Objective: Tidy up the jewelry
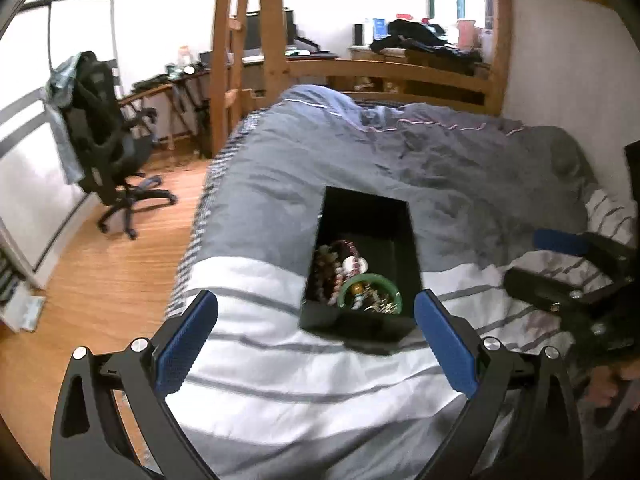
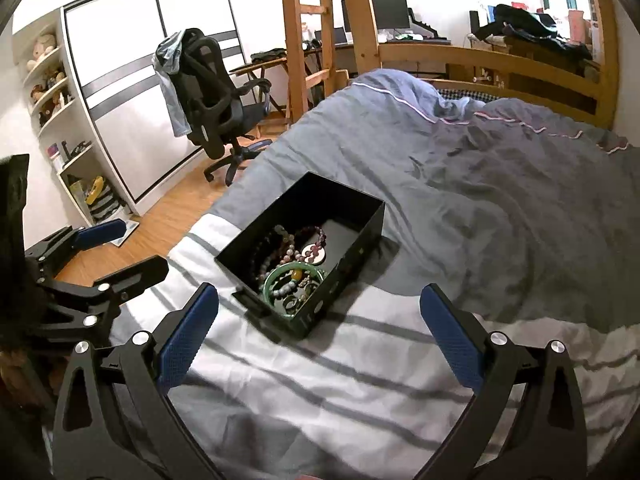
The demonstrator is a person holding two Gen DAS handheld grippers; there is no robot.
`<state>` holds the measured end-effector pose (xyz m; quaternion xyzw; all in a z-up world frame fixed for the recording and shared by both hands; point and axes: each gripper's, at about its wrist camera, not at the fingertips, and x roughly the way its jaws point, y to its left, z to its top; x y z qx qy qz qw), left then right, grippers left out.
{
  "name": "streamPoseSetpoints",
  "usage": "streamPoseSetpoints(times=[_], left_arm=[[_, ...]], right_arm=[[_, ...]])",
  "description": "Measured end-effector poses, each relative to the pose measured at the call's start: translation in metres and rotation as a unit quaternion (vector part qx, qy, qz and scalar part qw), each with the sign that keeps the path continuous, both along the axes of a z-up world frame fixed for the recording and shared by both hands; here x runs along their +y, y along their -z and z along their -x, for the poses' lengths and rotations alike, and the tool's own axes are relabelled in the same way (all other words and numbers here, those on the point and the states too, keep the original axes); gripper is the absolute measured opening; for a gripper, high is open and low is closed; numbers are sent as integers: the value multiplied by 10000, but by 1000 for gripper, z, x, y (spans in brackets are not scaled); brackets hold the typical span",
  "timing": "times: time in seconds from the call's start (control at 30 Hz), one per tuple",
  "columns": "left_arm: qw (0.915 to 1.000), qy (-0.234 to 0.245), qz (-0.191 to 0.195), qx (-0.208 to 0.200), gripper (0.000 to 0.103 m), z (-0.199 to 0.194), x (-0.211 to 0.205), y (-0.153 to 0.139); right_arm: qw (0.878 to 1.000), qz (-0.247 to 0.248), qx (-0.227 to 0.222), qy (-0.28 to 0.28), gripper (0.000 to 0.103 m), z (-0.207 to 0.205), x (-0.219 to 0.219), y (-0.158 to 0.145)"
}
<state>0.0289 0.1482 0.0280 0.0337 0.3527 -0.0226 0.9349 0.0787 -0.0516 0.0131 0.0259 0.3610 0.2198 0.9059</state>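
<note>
Box (image 2: 304,256) of jewelry (image 2: 294,270) resting on bed (image 2: 480,184); left gripper (image 1: 316,336) and right gripper (image 2: 318,330) just short of box, jaws spread wide, empty. Risk: soft, rumpled bedding tipping box if nudged, spilling beads.

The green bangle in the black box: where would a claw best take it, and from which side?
Probably from above, pinching the rim of the green bangle at its near arc, one finger inside the ring and one outside. It lies roughly flat at the near end of the open-topped black box, whose upright walls block a side approach. Beaded bracelets crowd its far arc, and small pieces sit inside the ring.
</note>
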Motion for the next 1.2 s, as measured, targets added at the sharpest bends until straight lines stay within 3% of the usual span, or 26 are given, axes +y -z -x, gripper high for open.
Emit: streamPoseSetpoints(times=[0.13,0.27,0.47,0.57,0.7,0.83,0.97,1.2], left_arm=[[9996,-257,-128,31,97,16,-3,-2],[9988,-417,34,236,97,31,-5,1],[9971,-752,-55,-45,97,53,10,-15],[9971,-713,-265,49,97,53,18,-14],[9964,-842,-46,91,97,51,21,-8],[9959,-731,-526,-44,97,49,0,-6],[9958,-542,-740,65,97,45,-11,-1],[9965,-558,-610,104,97,45,-6,-3]], right_arm=[[9999,74,-83,-56,100,14,-4,-8],[9998,48,-174,-113,100,28,-9,-12],[9997,-76,-189,-143,100,36,-16,-15],[9994,-154,-262,-165,100,37,-21,-18],[9994,-187,-284,-94,100,35,-27,-15],[9990,-363,-129,207,100,28,-33,-7],[9983,-539,-14,235,100,27,-34,-3],[9996,-224,-151,-3,100,32,-23,-3]])
